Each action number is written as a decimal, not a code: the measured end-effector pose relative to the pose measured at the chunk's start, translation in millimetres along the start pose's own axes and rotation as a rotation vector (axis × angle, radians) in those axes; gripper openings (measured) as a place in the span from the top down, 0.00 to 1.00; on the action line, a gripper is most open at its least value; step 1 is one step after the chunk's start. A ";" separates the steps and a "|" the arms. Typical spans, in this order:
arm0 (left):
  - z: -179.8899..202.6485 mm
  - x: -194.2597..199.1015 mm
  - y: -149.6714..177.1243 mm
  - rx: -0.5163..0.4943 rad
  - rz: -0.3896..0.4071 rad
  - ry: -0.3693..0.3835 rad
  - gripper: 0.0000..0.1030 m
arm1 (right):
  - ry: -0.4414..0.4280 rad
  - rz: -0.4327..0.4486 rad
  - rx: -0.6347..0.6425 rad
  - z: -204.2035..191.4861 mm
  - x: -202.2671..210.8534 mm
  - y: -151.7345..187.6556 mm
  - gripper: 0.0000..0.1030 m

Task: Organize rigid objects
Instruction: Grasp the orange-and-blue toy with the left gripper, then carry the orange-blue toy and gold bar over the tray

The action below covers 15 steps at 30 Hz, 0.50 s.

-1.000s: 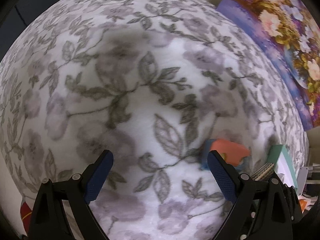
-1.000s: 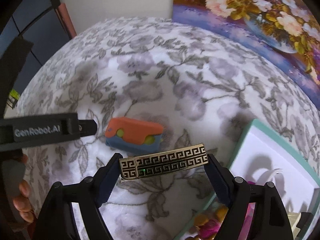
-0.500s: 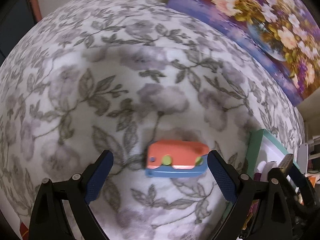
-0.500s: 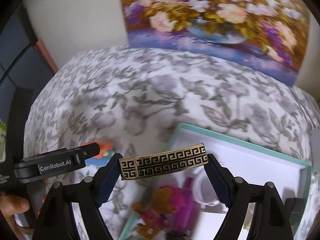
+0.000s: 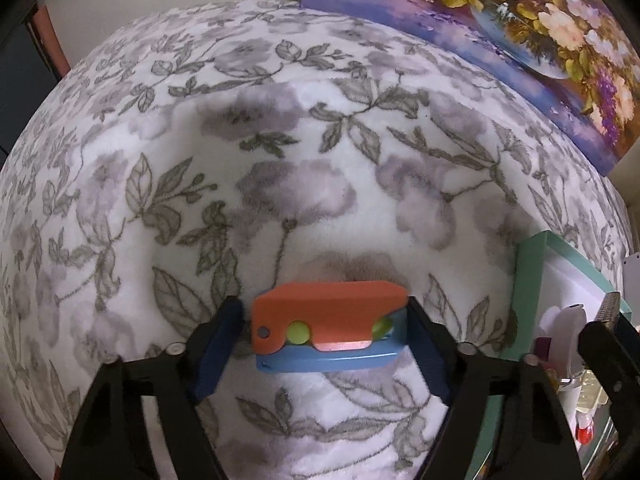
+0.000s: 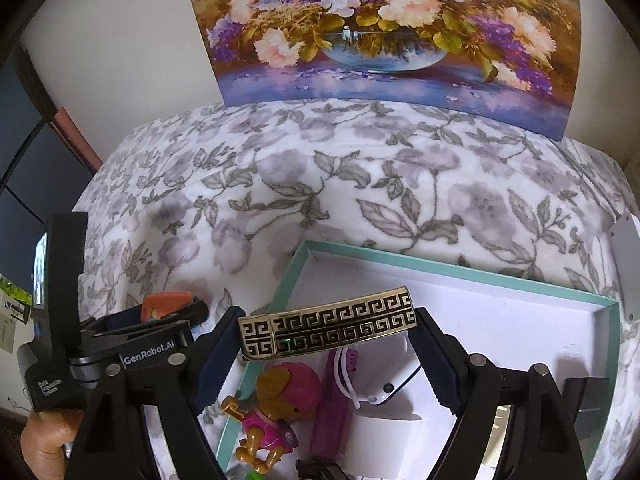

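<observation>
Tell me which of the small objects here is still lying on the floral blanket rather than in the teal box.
The orange-and-blue toy, lying between the left gripper's jaws. The pink figure sits inside the teal box; the right gripper holds the gold-patterned bar over it.

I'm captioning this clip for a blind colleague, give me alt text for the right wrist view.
The right tongs grip a gold and black patterned bar above an open teal-rimmed box holding a pink toy dog and white items. The box sits on a floral blanket, with a flower painting behind.
</observation>
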<state>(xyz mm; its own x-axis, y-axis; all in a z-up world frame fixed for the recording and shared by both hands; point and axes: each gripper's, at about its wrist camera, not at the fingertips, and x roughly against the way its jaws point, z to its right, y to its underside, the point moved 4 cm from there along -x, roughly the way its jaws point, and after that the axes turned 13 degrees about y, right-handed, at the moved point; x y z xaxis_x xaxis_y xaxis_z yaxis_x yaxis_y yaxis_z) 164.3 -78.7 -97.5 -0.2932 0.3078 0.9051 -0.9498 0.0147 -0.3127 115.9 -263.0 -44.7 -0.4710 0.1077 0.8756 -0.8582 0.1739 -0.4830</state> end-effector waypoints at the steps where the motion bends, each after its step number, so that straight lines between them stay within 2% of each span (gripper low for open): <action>1: 1.5 -0.1 -1.3 -0.004 0.003 0.003 0.30 | 0.003 -0.003 0.002 -0.4 -0.8 0.5 0.18; 7: -1.4 15.7 -3.2 0.024 0.007 0.051 0.30 | 0.020 -0.015 -0.012 2.7 -0.4 2.3 0.18; 15: 32.2 66.3 -1.3 -0.049 0.093 0.123 0.30 | 0.092 -0.030 -0.120 31.1 16.4 6.0 0.18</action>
<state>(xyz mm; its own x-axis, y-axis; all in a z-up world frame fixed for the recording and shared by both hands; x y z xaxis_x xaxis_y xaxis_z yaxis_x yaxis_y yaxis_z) 142.5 -88.9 -27.8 -0.3614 0.4238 0.8305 -0.9117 0.0260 -0.4099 96.7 -290.6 -32.9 -0.4197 0.1890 0.8878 -0.8387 0.2933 -0.4589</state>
